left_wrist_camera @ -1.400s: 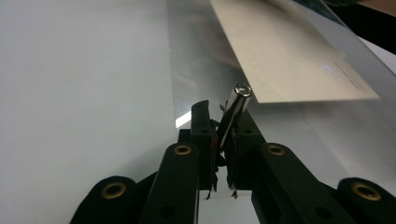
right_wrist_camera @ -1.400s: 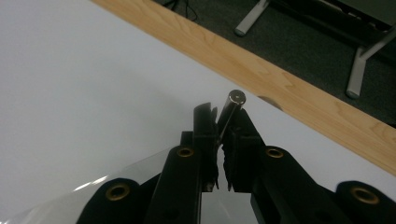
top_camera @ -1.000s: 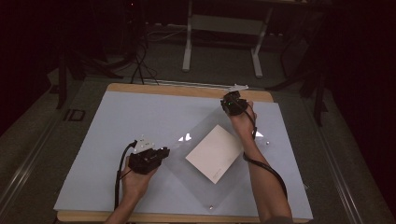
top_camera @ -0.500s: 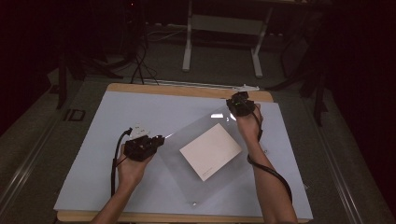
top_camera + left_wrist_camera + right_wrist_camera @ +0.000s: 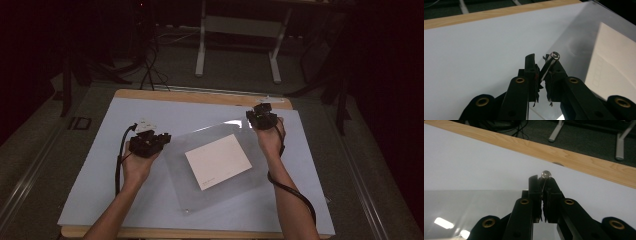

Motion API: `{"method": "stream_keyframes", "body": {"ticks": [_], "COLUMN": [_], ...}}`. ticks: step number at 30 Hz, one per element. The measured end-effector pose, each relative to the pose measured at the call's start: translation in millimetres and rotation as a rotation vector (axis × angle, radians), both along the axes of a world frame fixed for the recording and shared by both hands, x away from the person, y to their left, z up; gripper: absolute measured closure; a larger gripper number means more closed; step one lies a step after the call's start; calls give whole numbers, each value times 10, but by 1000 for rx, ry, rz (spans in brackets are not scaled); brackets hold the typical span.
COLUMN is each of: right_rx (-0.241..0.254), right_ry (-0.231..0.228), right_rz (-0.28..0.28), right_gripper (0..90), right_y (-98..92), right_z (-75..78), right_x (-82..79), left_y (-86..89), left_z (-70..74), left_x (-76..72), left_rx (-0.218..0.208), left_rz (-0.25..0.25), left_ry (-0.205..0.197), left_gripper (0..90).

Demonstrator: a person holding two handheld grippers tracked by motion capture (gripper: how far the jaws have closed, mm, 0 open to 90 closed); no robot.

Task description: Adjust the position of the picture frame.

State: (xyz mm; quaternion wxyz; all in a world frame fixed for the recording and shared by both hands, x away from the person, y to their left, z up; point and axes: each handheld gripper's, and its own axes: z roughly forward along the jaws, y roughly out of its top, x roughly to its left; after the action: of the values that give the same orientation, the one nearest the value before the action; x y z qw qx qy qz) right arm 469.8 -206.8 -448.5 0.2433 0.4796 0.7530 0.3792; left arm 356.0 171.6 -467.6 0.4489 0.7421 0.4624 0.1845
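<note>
Holding a clear plastic sheet (image 5: 220, 165) by two opposite corners, a person works at a white tabletop (image 5: 90, 185) with a pale wooden edge. Seen from above, the left claw (image 5: 159, 140) grips the sheet's left corner and the right claw (image 5: 261, 119) grips its far right corner. A white card (image 5: 218, 161) lies in the middle of the sheet. The left gripper view shows the black jaws closed on the sheet's edge beside a small metal stud (image 5: 554, 55). The right gripper view shows the jaws pressed together on the thin sheet, just below a round clear stud (image 5: 545, 173), with the wooden edge beyond.
</note>
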Motion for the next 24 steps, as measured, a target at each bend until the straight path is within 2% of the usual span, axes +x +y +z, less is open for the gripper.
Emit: {"method": "stream_keyframes", "body": {"ticks": [5,12,19,24], "right_rx": [5,1,-1,-19], "right_ry": [6,8,45,67], "right_rz": [12,1,-12,-28], "right_gripper": [859,858,857,857], "right_y": [-4,-3,-39,-29], "right_z": [-17,-52,-195,-285], "right_x": [-57,-130,-205,-240], "left_y": [89,125,103,80], "left_z": [-18,-45,-99,-210], "left_x": [171,396,614,707], "left_rx": [-12,0,35,27], "left_rz": [32,64,71,95], "left_ry": [22,32,63,89], "left_gripper": [813,814,817,815]}}
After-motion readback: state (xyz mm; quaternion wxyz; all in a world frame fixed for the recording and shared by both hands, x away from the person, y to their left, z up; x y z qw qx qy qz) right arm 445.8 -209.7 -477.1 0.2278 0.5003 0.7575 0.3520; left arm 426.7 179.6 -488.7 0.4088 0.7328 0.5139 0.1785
